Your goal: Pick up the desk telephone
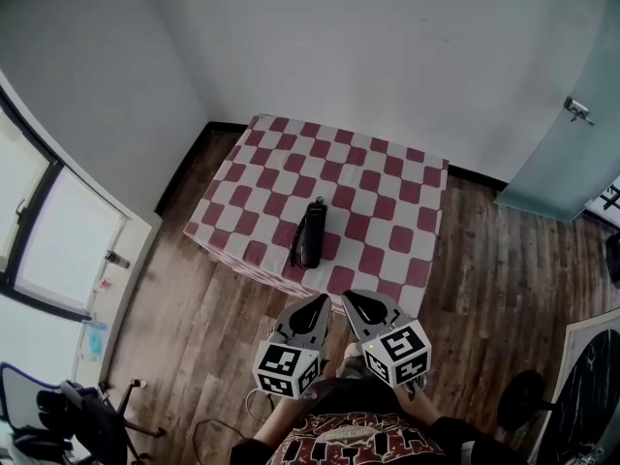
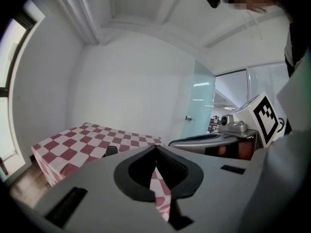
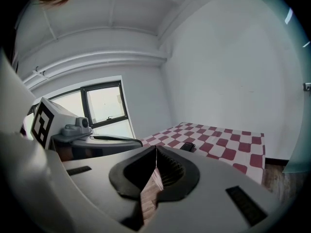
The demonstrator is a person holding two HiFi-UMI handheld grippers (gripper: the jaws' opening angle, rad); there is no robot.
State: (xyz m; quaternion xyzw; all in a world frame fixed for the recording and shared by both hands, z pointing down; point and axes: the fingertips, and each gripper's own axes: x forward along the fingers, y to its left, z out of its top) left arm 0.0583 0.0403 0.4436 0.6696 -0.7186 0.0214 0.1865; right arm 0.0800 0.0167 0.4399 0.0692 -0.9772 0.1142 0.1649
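Jaws: left gripper (image 1: pixel 314 308) and right gripper (image 1: pixel 355 305) both closed, empty.
Desk telephone (image 1: pixel 310 233): on checkered table (image 1: pixel 387 192), near its front edge.
Glass door (image 1: pixel 572 153): right of table.

I am counting one desk telephone (image 1: pixel 310 234) and one desk (image 1: pixel 387 177) carrying it. I am holding two hand-held grippers, the left hand-held gripper (image 1: pixel 317 307) and the right hand-held gripper (image 1: pixel 353 303), each bearing one marker cube (image 1: pixel 287 368). I am also seeing one glass door (image 1: pixel 572 153) and one dark chair (image 1: pixel 68 419).
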